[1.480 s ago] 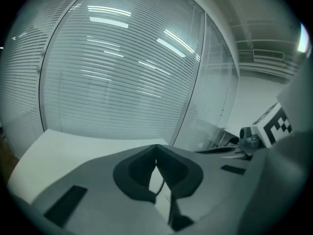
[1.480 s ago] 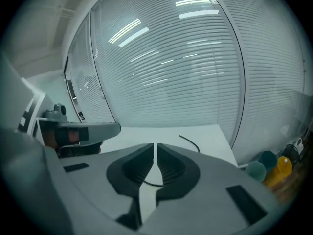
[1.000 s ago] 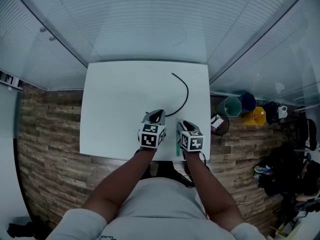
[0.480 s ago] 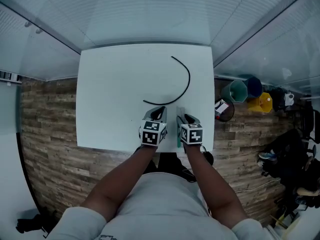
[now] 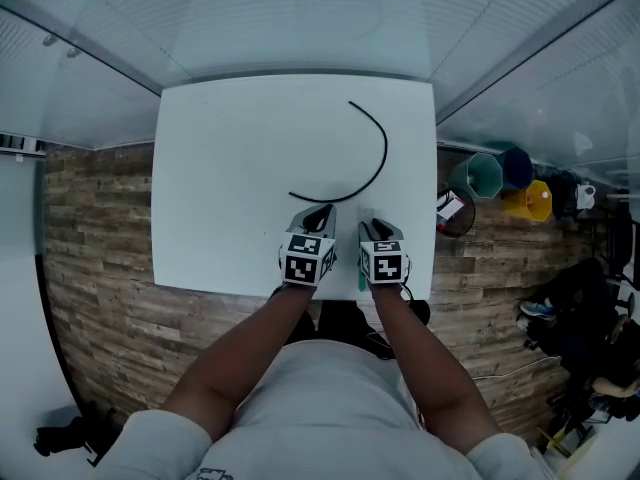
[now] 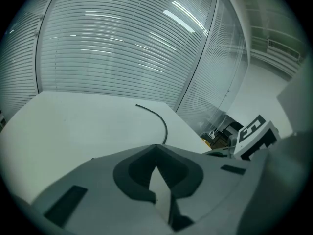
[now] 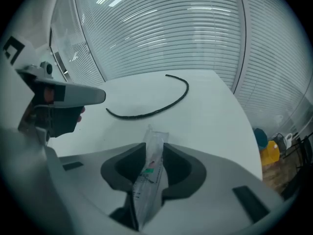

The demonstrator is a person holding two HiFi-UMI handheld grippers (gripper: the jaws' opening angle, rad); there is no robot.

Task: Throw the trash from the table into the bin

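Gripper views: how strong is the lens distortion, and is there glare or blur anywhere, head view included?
Left gripper view: heavy fisheye, black corners, blinds bowed, light streaks on them. Right gripper view: same bowing; the plastic wrapper near the lens is soft, print unreadable. Head view: white table near washed out, floor dim.
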